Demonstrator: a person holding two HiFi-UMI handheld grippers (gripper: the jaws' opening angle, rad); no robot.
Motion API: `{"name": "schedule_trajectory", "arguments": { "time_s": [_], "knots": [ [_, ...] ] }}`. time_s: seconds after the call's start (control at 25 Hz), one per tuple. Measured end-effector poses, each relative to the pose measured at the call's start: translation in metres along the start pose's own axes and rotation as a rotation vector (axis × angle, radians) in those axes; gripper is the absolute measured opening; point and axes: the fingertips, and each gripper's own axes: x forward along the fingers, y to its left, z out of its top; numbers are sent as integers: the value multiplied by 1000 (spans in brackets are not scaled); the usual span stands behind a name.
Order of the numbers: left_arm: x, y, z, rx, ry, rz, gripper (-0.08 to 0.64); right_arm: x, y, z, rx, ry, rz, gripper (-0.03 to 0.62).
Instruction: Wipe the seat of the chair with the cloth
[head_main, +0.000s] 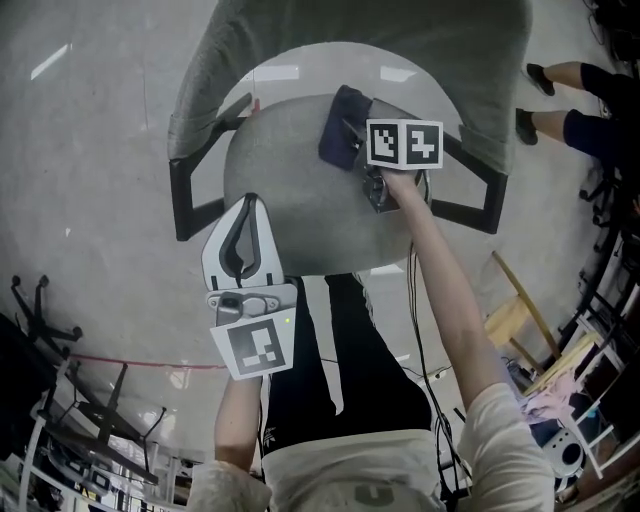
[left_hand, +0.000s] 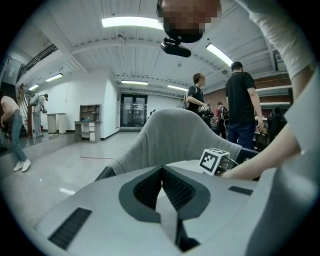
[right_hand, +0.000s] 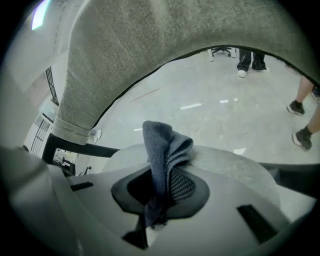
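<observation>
Hidden or cut off:
- Backrest (head_main: 350, 50) of the chair (head_main: 300, 215), cropped by the upper edge of the head view.
- Chair base, out of sight under the seat (head_main: 280, 165).
- Jaws of the right gripper (right_hand: 167, 175), covered in the head view by the marker cube (head_main: 403, 143).
- Lower end of the cloth (right_hand: 162, 145), buried between those jaws.
- Contact between cloth and seat: cannot be told.

Count:
- One chair, with one grey seat and two black armrests (head_main: 190, 195).
- One dark blue cloth.
- Two grippers, one marker cube on each.
- Bystanders (left_hand: 242, 107) behind the chair: several, too small at the back to count.

Pose, right:
- Arm stretched forward across the seat.
- Gripper at the rear right of the seat, just below the backrest.
- Jaws clamped on the cloth, parted only by its folds.
- Free end of the cloth bunched and standing beyond the tips, over the rear of the seat.

Pose, left:
- Arm bent, close to the body.
- Left gripper (head_main: 249, 205) over the front left edge of the seat, pointing toward the backrest.
- Jaw tips pressed together, nothing between them.
</observation>
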Motion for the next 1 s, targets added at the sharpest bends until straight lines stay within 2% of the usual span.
{"name": "schedule_trajectory", "arguments": {
  "time_s": [0.36,0.72,1.0],
  "knots": [
    [8,-14,0,12,11,-19,15,-31,-57,-1,-96,7,-149,49],
    [17,-25,5,29,8,-38,15,-70,-113,-6,-125,15,-409,49],
    [20,-30,6,36,6,-47,15,-83,-132,-6,-120,19,-492,49]
  ]
}}
